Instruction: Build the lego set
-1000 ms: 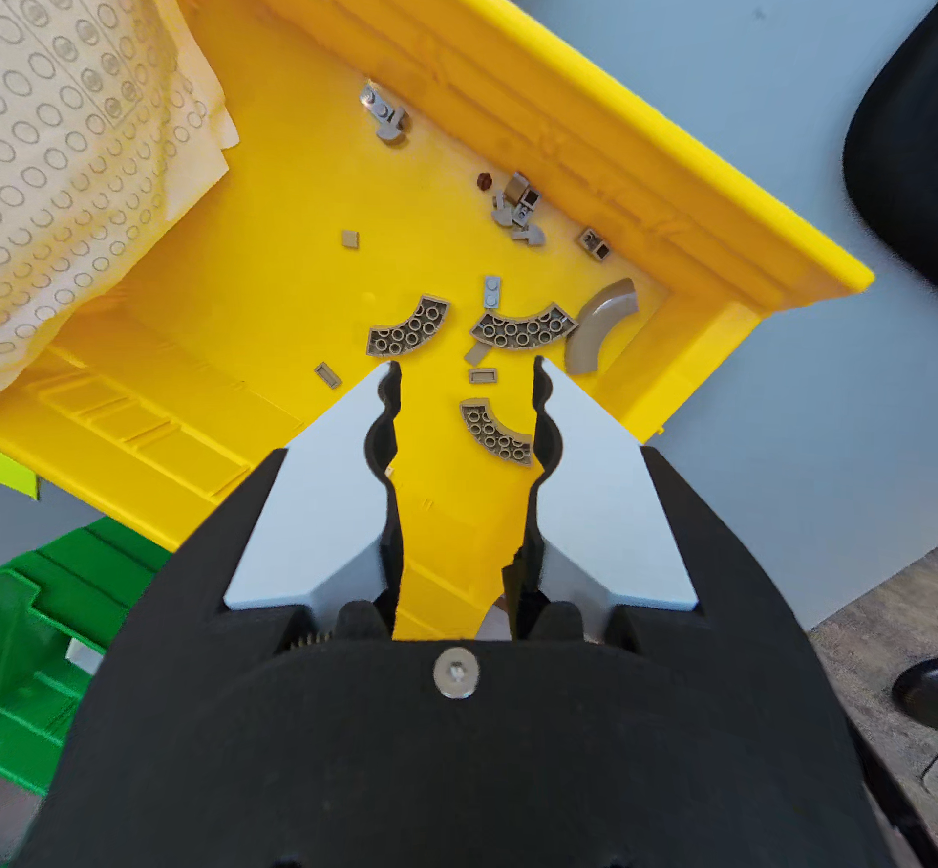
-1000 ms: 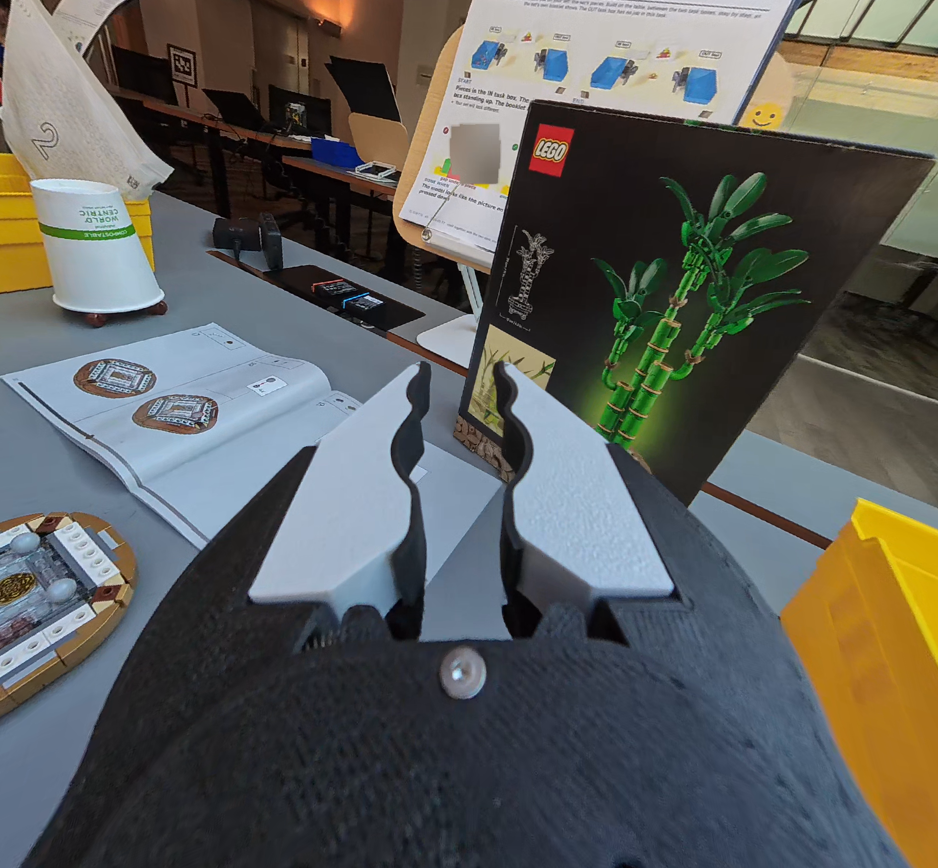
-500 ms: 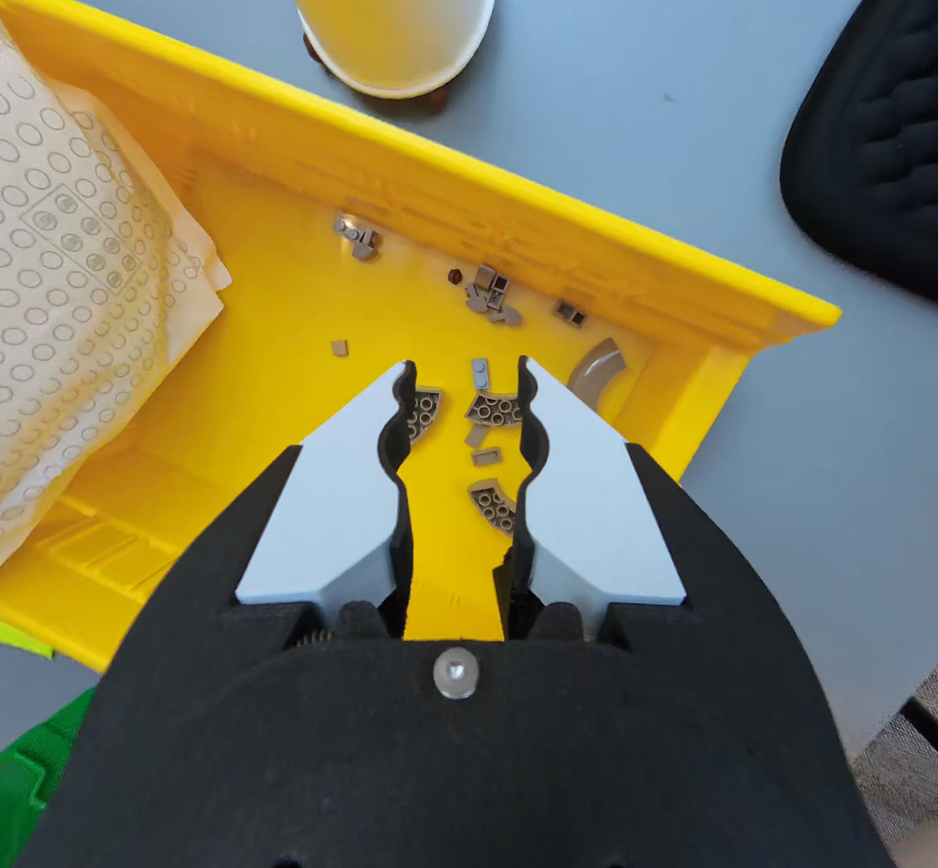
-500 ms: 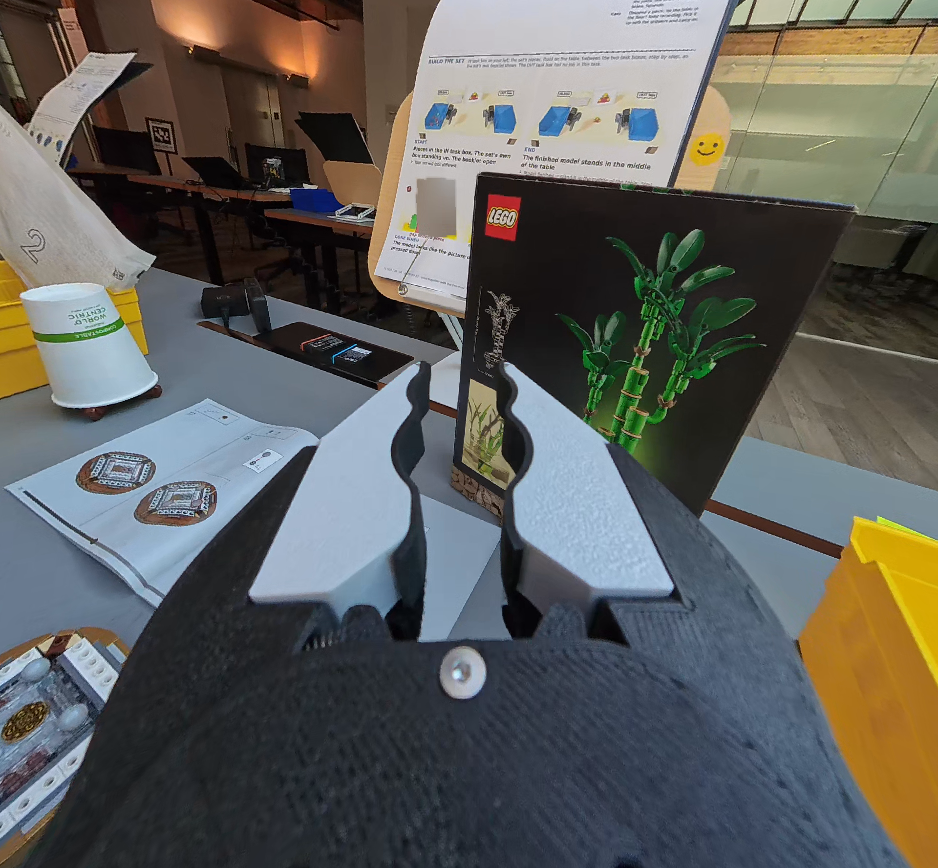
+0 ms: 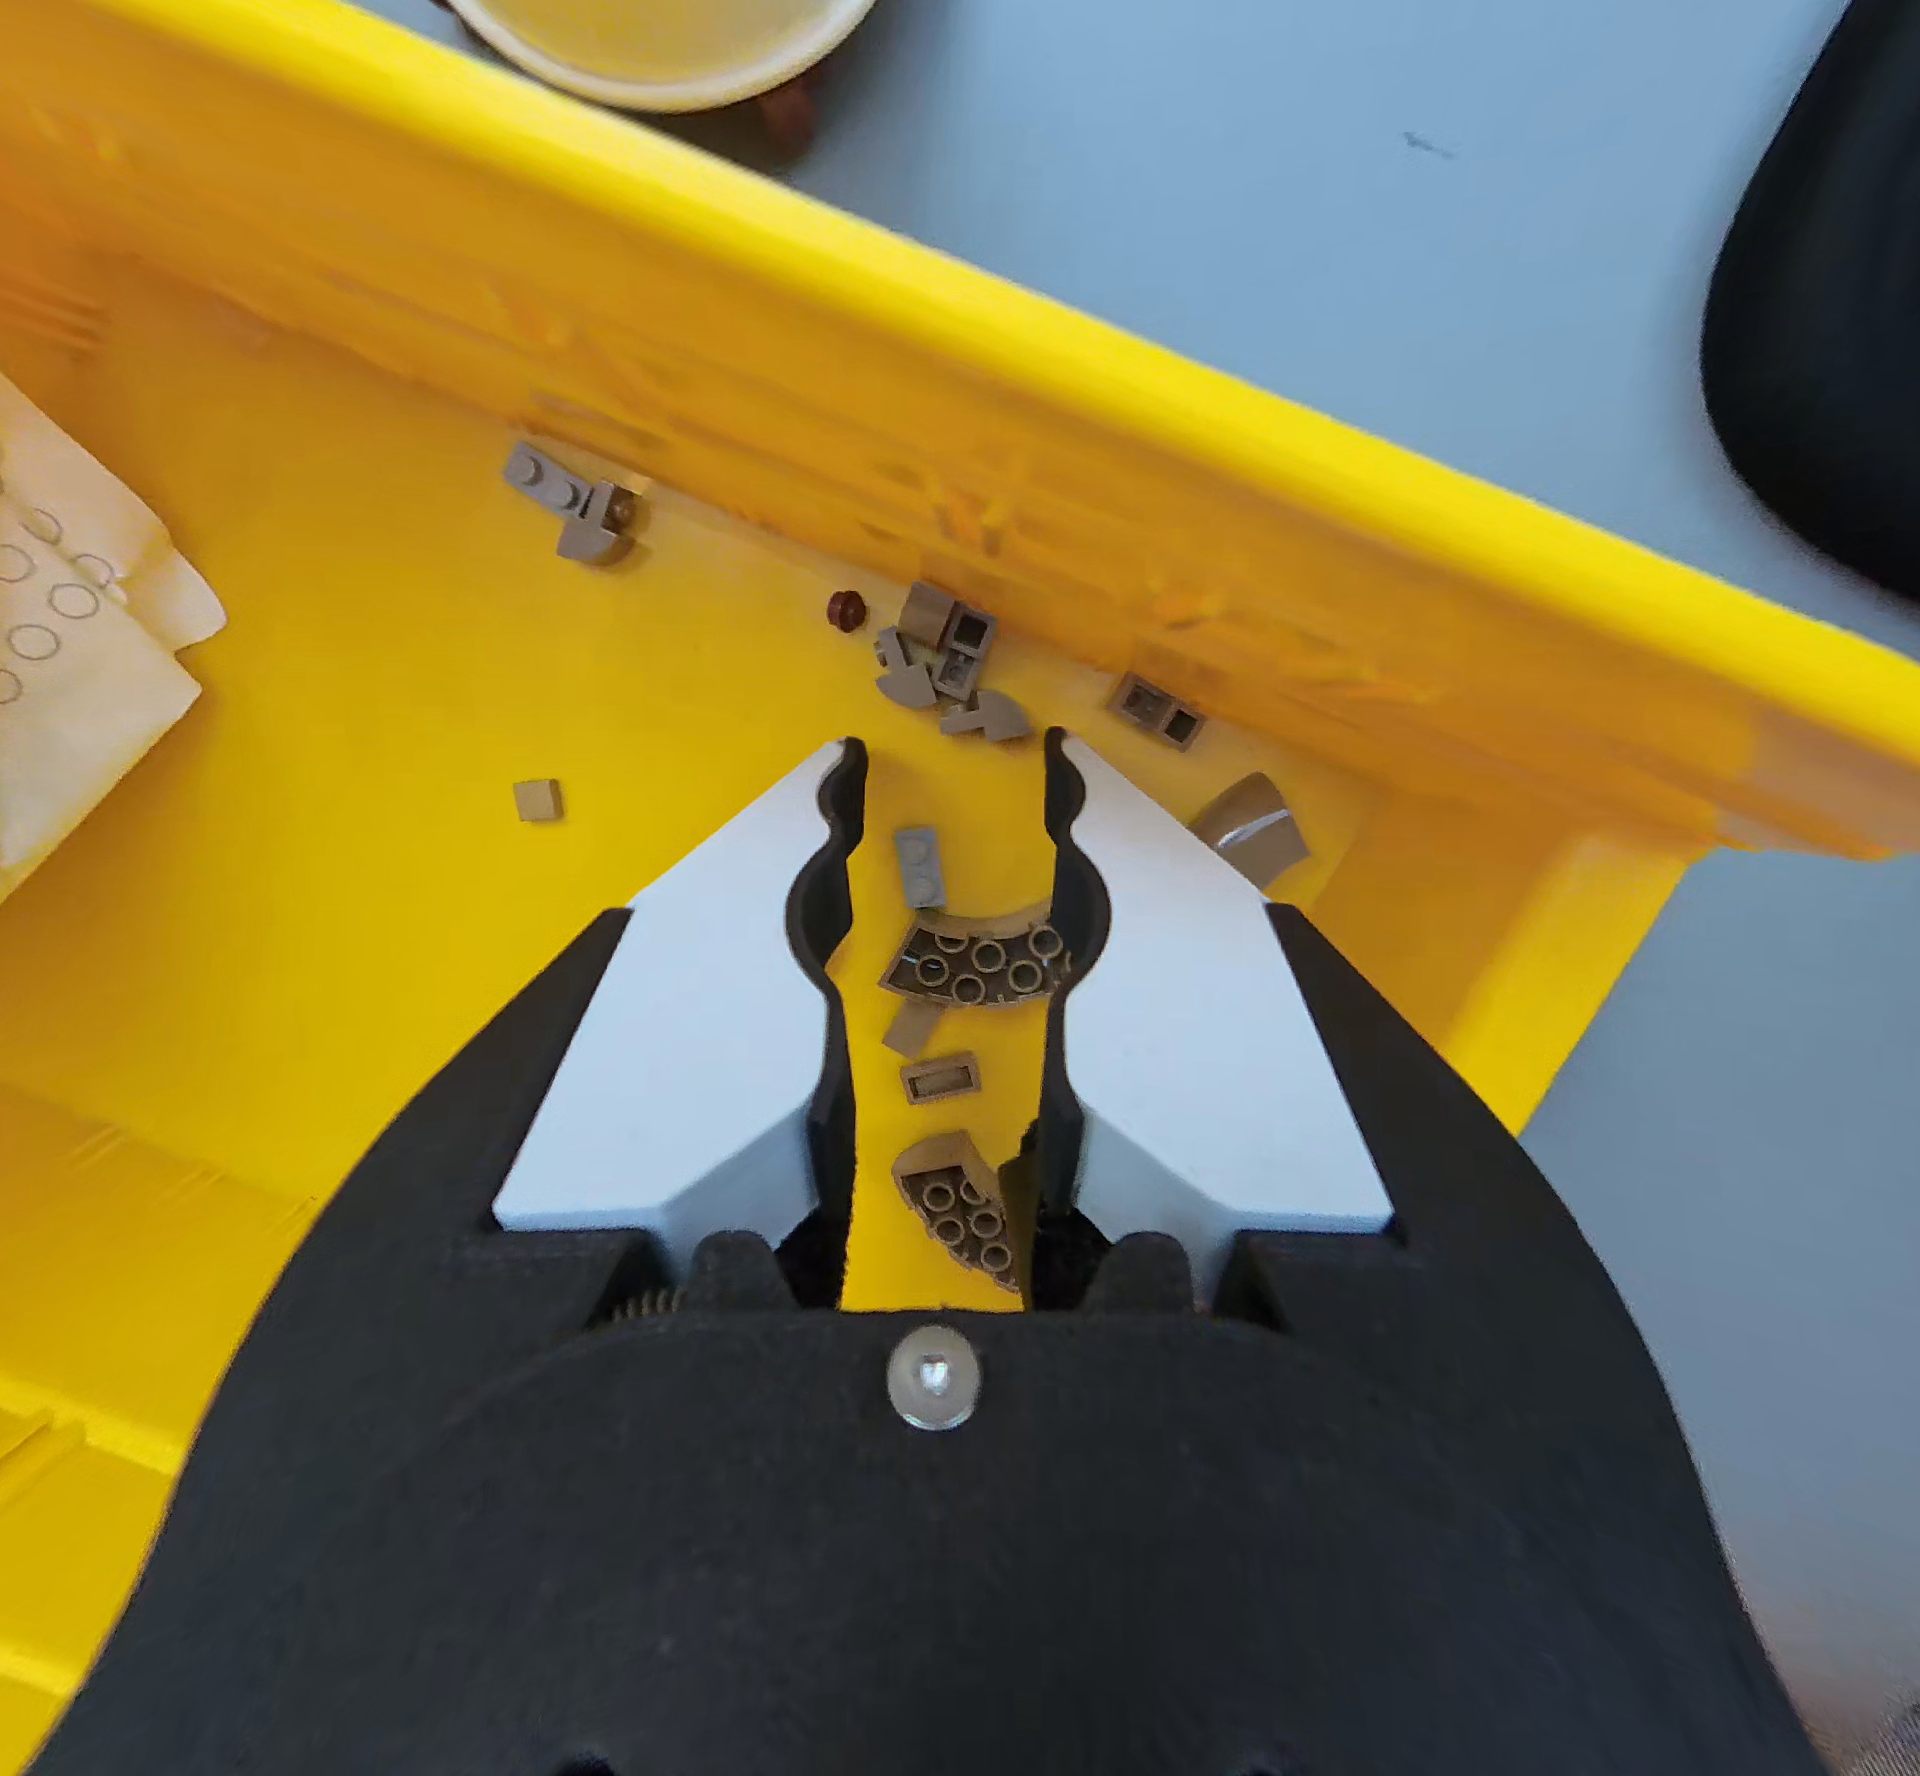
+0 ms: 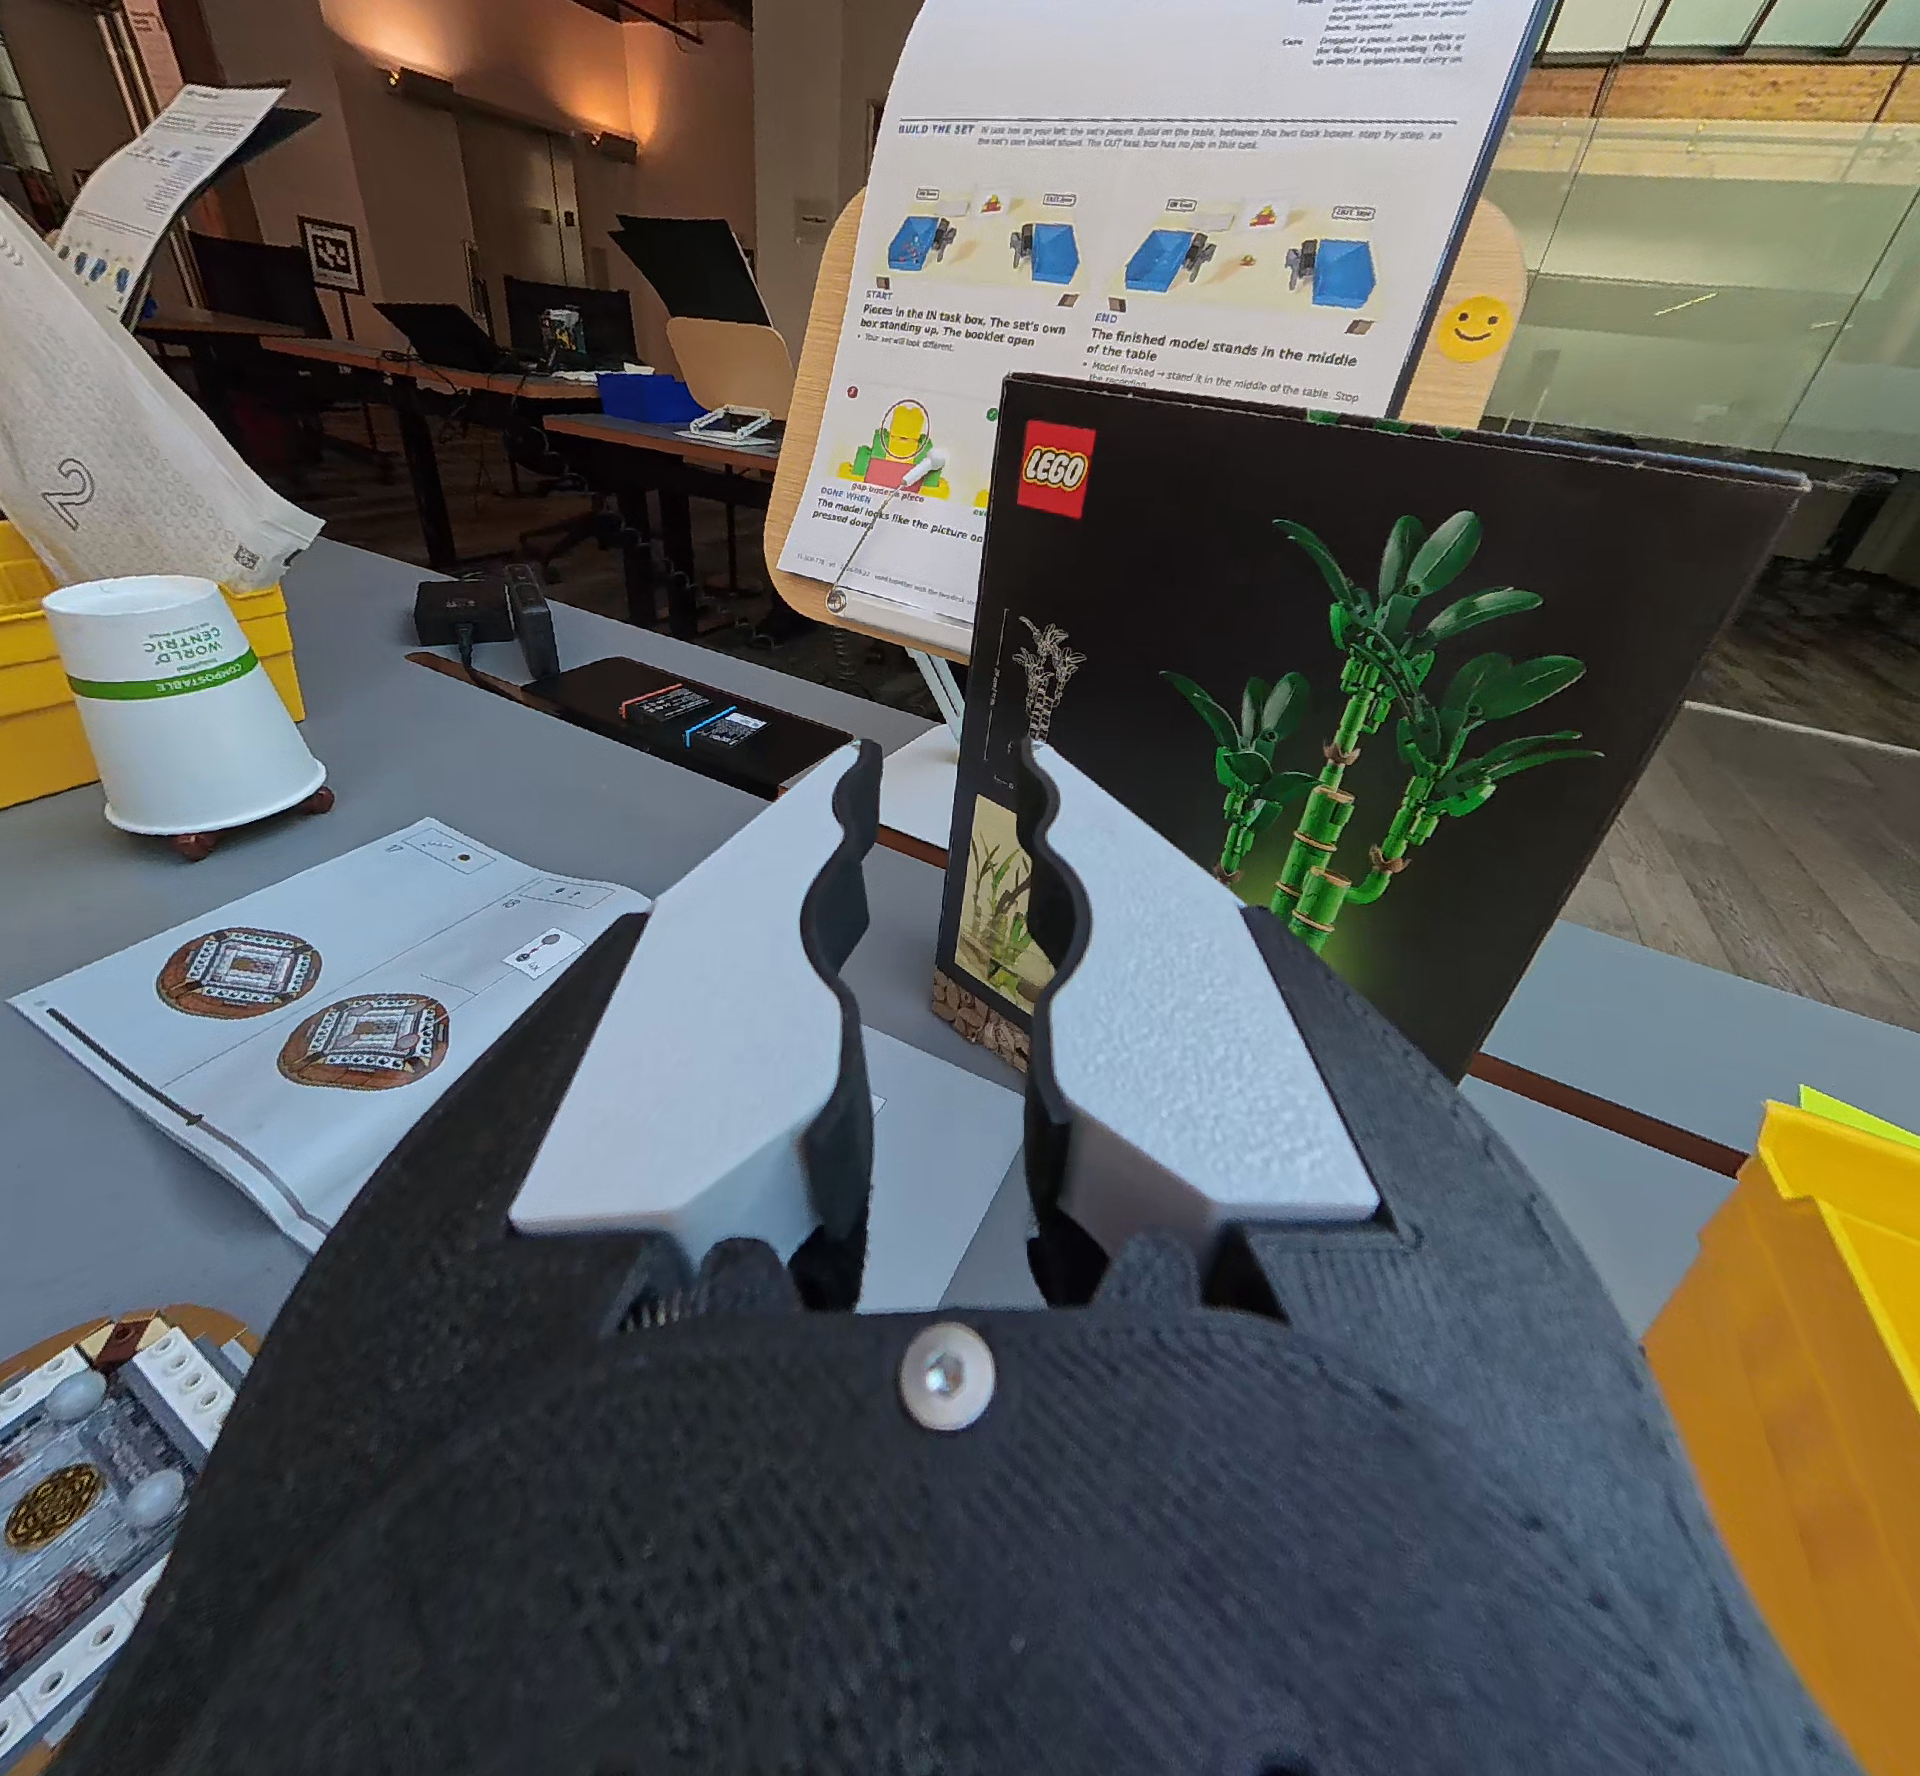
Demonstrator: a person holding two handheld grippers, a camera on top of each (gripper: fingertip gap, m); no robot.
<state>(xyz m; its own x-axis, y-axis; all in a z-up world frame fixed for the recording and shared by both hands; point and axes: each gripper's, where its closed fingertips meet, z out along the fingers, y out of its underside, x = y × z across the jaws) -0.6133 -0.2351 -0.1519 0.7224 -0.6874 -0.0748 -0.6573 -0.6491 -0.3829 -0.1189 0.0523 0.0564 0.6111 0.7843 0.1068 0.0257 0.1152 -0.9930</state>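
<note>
Printing is showing on several things before your right gripper (image 6: pixel 943 758): the black set box (image 6: pixel 1382 718) with its red logo patch and bamboo picture, the sheet (image 6: pixel 1174 199) on the stand behind it, the green-banded upturned paper cup (image 6: pixel 177 708), and the open booklet (image 6: pixel 312 988) lying flat. That gripper is hanging above the grey table (image 6: pixel 94 1196) with its jaws a little apart and nothing between them; the part-built round model (image 6: pixel 73 1477) is sitting at its lower left.

Your left gripper (image 5: pixel 954 752) is reaching down into the yellow bin (image 5: pixel 312 895), jaws narrowly parted and gripping nothing. A grey curved studded brick (image 5: pixel 971 968) is lying between the fingers, a small two-stud plate (image 5: pixel 918 864) just ahead of it, another curved brick (image 5: pixel 961 1207) nearer the base. Compared with half a second ago, you are sitting lower in the bin, and the pieces are looming larger.
</note>
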